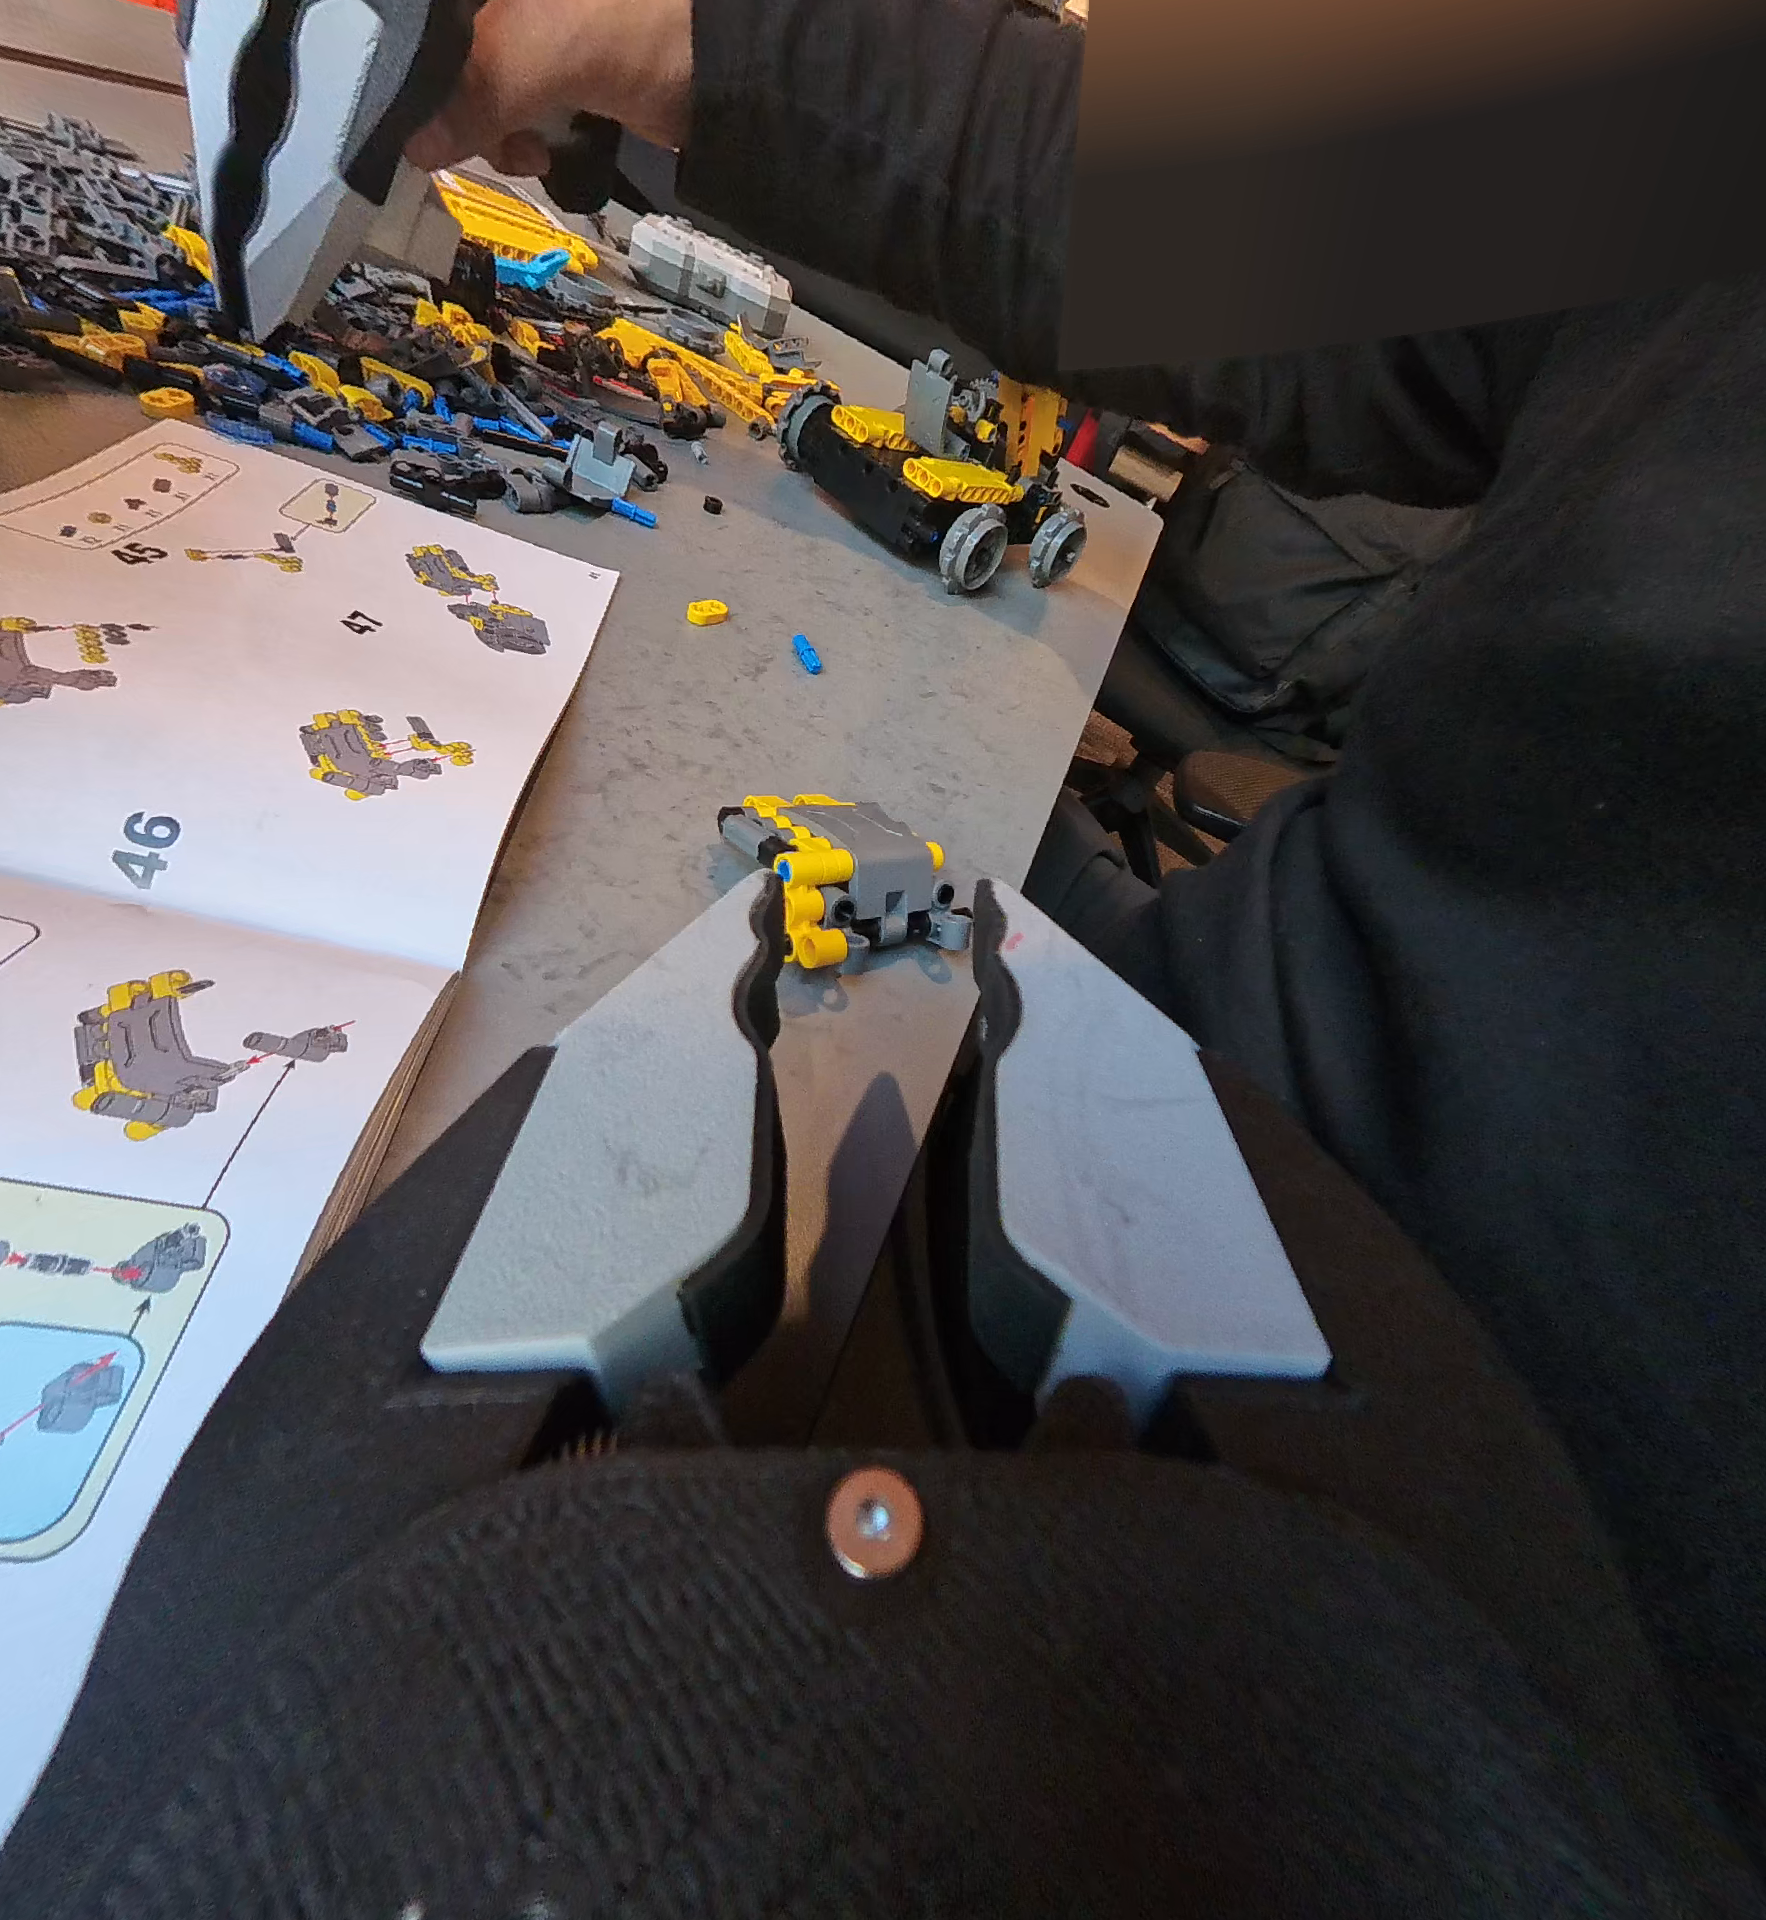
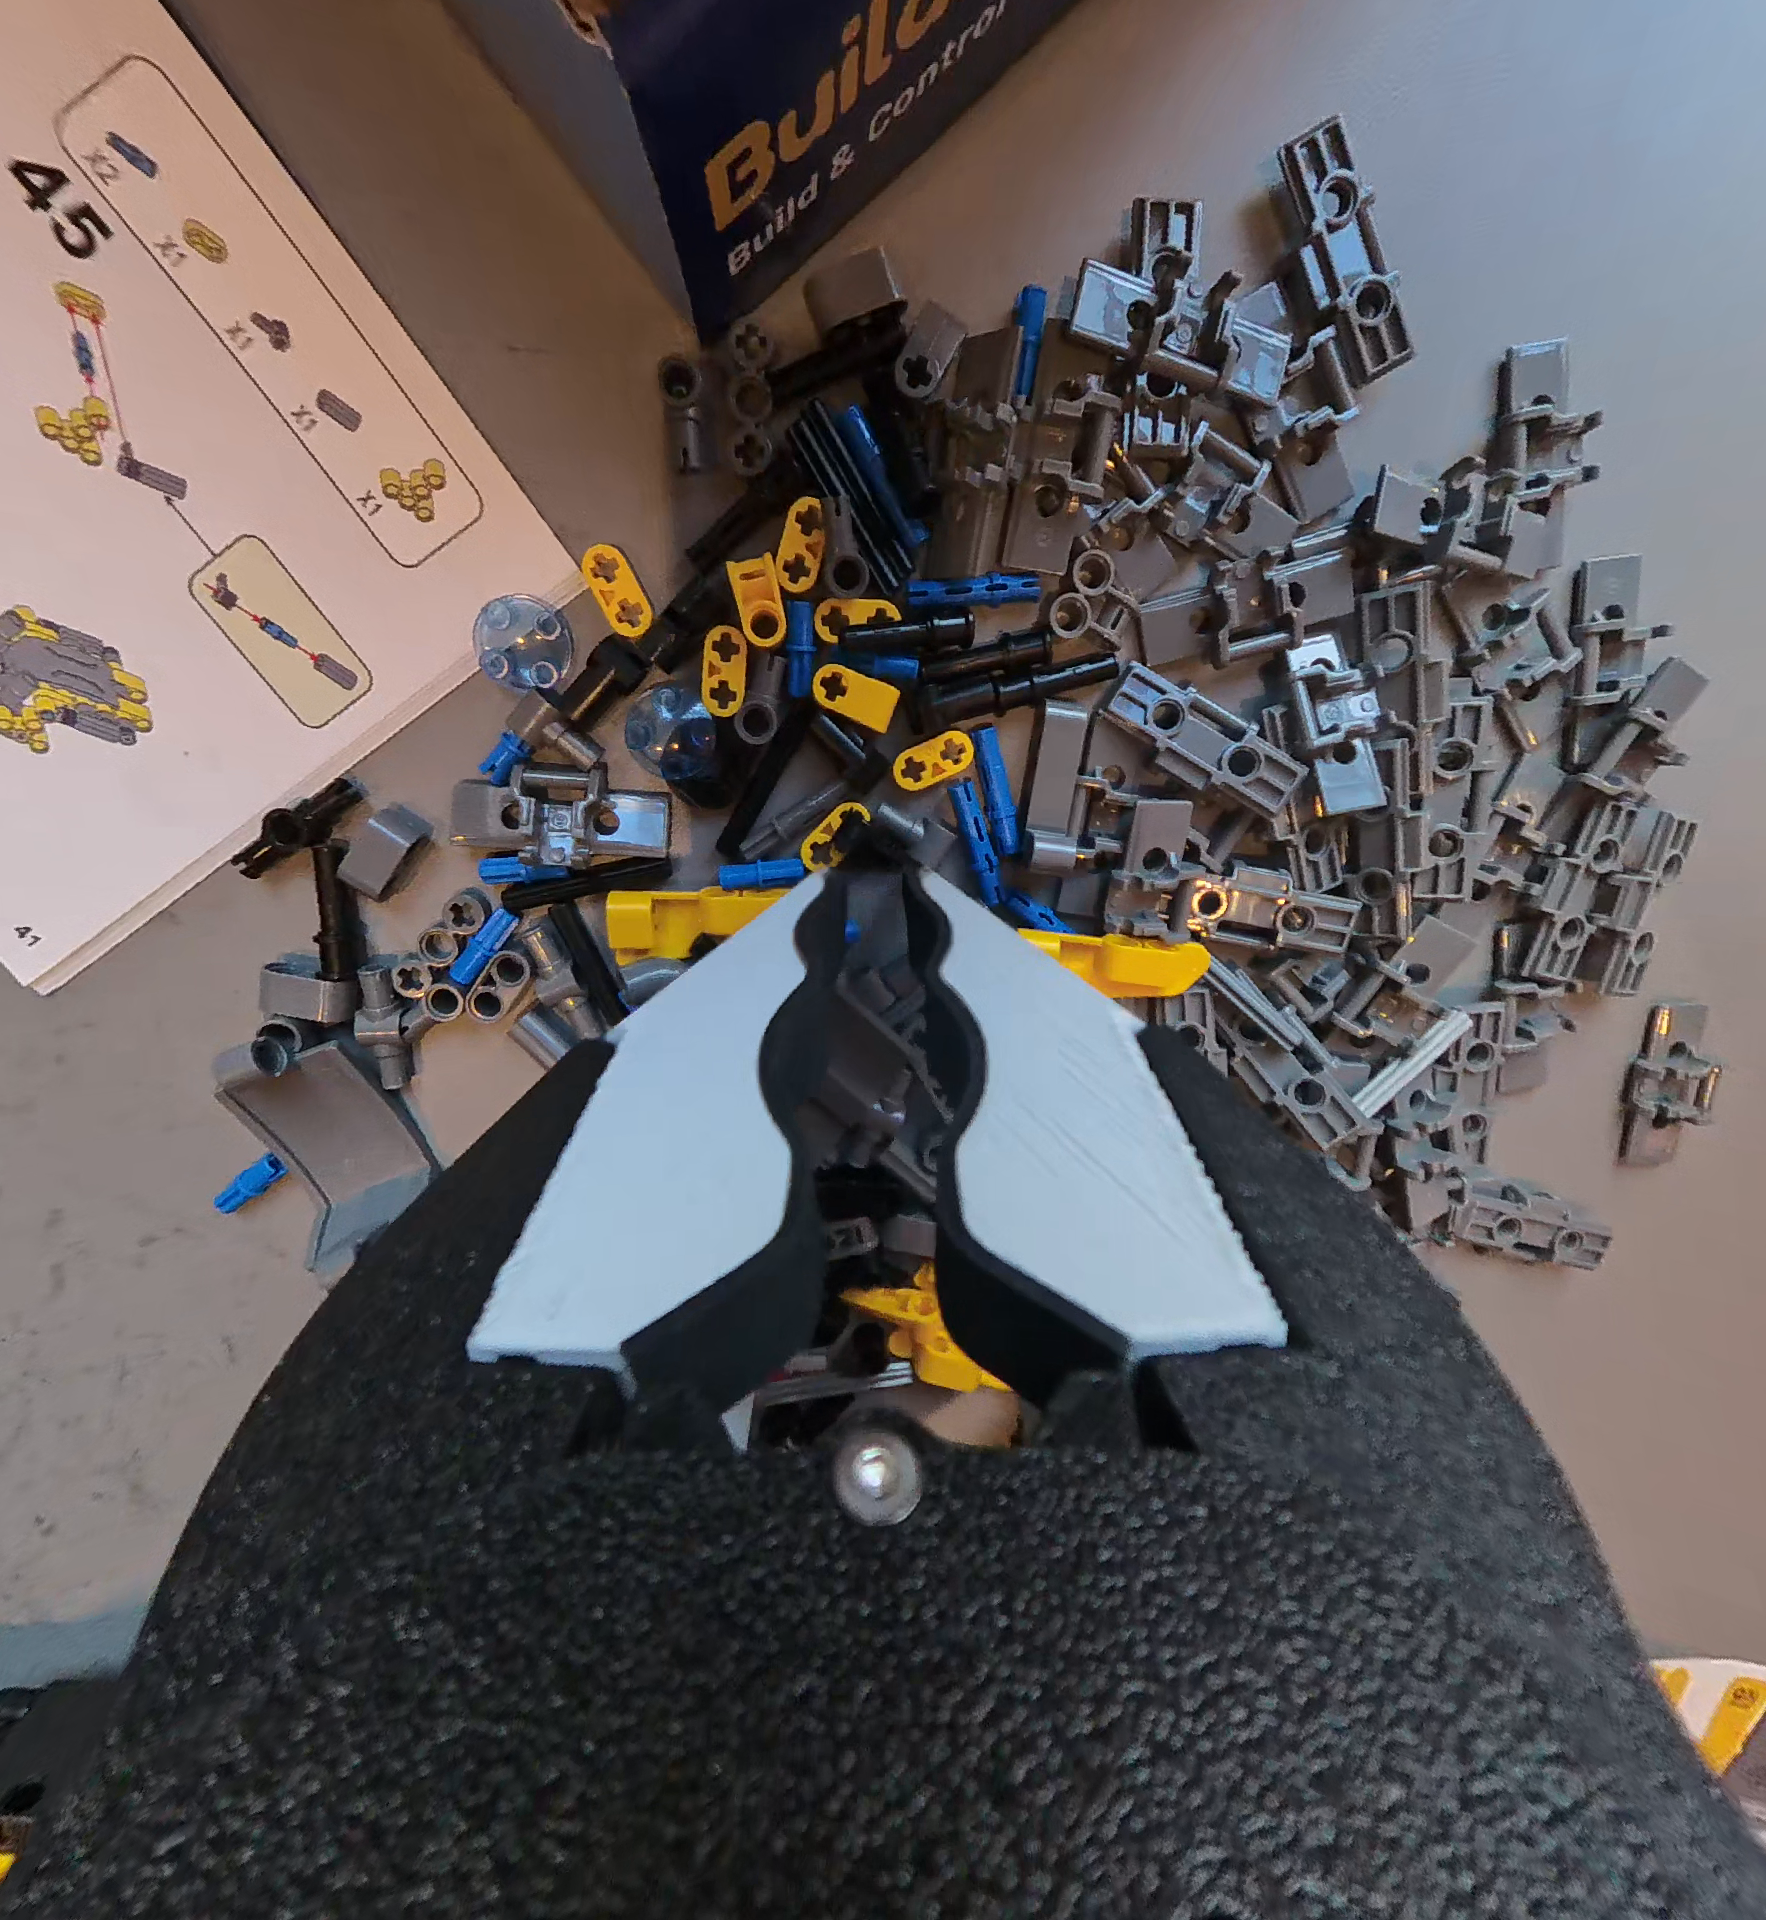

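The left claw (image 1: 874,914) stands open around the yellow-grey subassembly (image 1: 837,883) on the desk (image 1: 650,727); the right claw (image 2: 874,883), nearly closed, noses into loose parts (image 2: 1274,727), its grip unclear.

left gripper (image 1: 874,914) lying low, fingers (image 1: 650,1091) spreading apart, right gripper (image 2: 874,883) pointing steeply down, fingers (image 2: 671,1122) closing nearly together

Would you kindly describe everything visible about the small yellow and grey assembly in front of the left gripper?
The assembly is a small plastic brick build: a curved grey panel on top, yellow holed beams along its left side and far end, dark grey connectors below, one blue pin end showing. It lies flat on the grey table near the edge, right of the booklet. The open left gripper flanks its near end; contact cannot be told.
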